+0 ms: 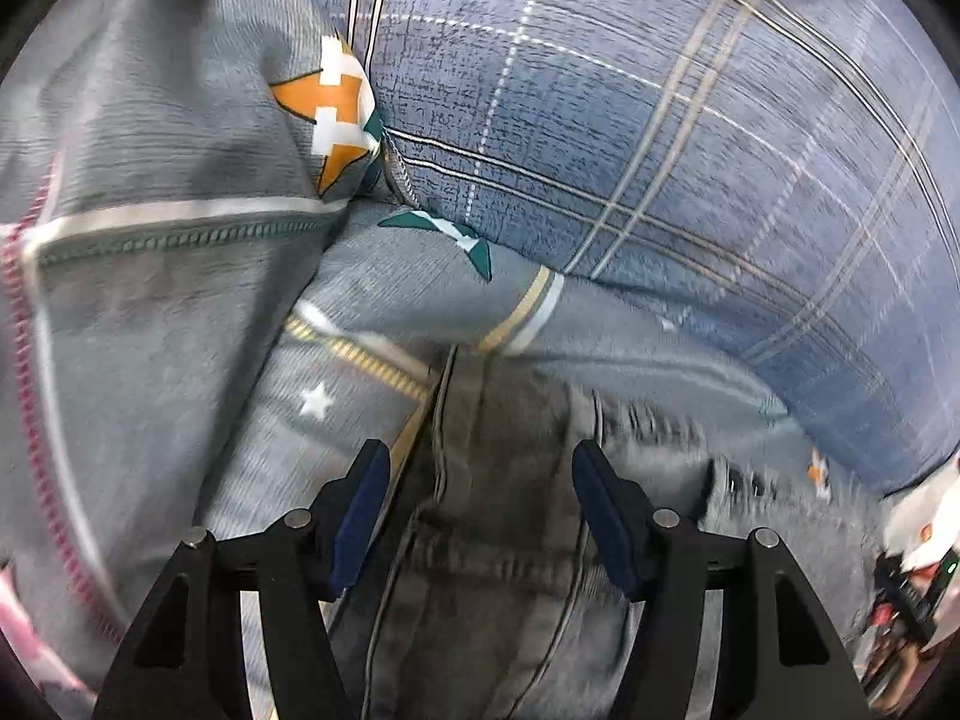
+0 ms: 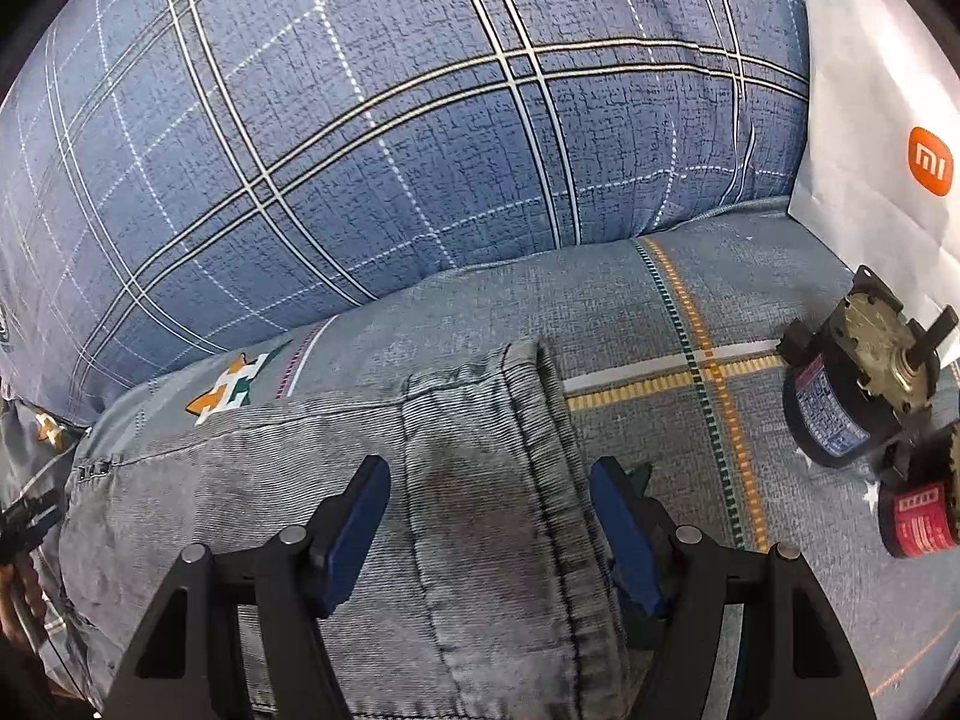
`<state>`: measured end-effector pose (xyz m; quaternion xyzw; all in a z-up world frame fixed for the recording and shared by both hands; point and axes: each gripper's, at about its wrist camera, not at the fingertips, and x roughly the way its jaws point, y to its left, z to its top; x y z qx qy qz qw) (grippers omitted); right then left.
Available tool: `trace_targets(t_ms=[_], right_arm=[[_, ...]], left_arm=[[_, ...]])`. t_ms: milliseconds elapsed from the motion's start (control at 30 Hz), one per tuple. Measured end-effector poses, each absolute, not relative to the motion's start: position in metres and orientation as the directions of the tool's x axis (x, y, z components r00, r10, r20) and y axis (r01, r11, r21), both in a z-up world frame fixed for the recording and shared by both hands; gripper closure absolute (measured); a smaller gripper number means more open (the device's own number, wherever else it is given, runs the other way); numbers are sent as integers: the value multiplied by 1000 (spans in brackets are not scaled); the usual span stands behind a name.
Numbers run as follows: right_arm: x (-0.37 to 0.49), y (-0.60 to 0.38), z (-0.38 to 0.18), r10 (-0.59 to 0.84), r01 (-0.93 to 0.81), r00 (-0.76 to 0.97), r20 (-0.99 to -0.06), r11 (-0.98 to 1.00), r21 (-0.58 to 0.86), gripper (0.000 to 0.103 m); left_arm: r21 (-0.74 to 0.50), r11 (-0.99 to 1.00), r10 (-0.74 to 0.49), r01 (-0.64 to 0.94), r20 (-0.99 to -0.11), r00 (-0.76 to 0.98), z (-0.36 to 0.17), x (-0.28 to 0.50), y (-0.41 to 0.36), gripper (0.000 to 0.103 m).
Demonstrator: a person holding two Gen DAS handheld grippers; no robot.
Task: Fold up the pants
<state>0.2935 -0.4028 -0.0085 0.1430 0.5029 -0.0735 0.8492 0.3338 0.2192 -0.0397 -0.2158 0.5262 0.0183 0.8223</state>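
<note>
Grey denim pants [image 2: 468,480], folded; flat on the grey patterned bedsheet [image 2: 660,312]

The left hand-held gripper [image 1: 480,510] is built from matte black linkage arms that fan out toward the lower corners of the view, each outer arm pierced by a wedge-shaped cutout. Four round silver pivot pins sit on the joints, two to a side. Its fingers [image 1: 360,516] are faced with long, flat, dark blue pads on their inner sides, tapering to blunt tips. The right hand-held gripper [image 2: 489,516] has the same make: black arms with wedge cutouts, four silver pins, and blue-padded fingers [image 2: 354,528]. No cables, lettering or markings show on either one
</note>
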Motion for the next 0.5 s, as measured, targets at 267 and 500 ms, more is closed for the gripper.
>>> trace_targets(t_ms=[267,500], right_arm=[[307,-412,-6,47,281,482,-875,938,205,31],[332,-413,-13,23,274,438,-899,949,158,40]], left_arm=[[-375,892,-247,-252,-872,422,-57,357,214,65],[-369,894,-242,-254,-875,419,-64,360,220,77]])
